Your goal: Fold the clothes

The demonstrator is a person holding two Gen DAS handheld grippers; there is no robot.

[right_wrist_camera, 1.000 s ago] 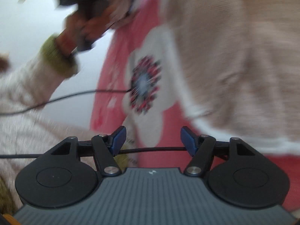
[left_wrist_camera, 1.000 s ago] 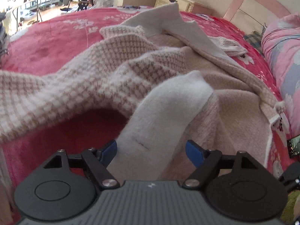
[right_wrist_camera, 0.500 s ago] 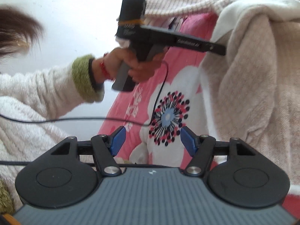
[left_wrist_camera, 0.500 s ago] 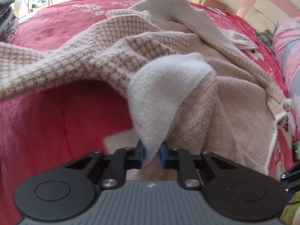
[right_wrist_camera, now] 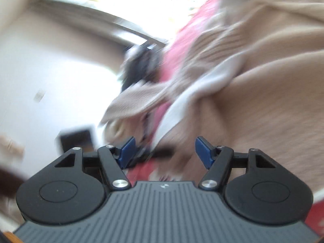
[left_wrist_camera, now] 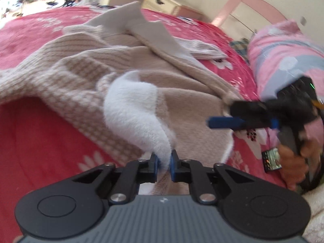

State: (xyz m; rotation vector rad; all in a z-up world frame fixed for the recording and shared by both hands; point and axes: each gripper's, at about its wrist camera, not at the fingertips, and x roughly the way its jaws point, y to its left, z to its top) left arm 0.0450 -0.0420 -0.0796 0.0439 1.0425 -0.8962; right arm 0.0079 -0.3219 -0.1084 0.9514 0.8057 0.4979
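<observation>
The left claw [left_wrist_camera: 163, 162] is clamped tight on a fluffy white fold [left_wrist_camera: 135, 109] of the beige-and-cream knitted sweater [left_wrist_camera: 66, 75], which spreads out ahead of it across the bed's red floral quilt [left_wrist_camera: 40, 133]. To its right, the right claw [left_wrist_camera: 224, 122], held in a hand [left_wrist_camera: 293, 166], reaches in over the sweater's edge. Seen along its own blurred view, the right claw [right_wrist_camera: 163, 149] stands open, blue pads [right_wrist_camera: 203, 151] apart with nothing pinched, the beige knit [right_wrist_camera: 263, 81] just ahead. A pink-and-grey rolled duvet [left_wrist_camera: 283, 56] lies beyond, right of both claws.
</observation>
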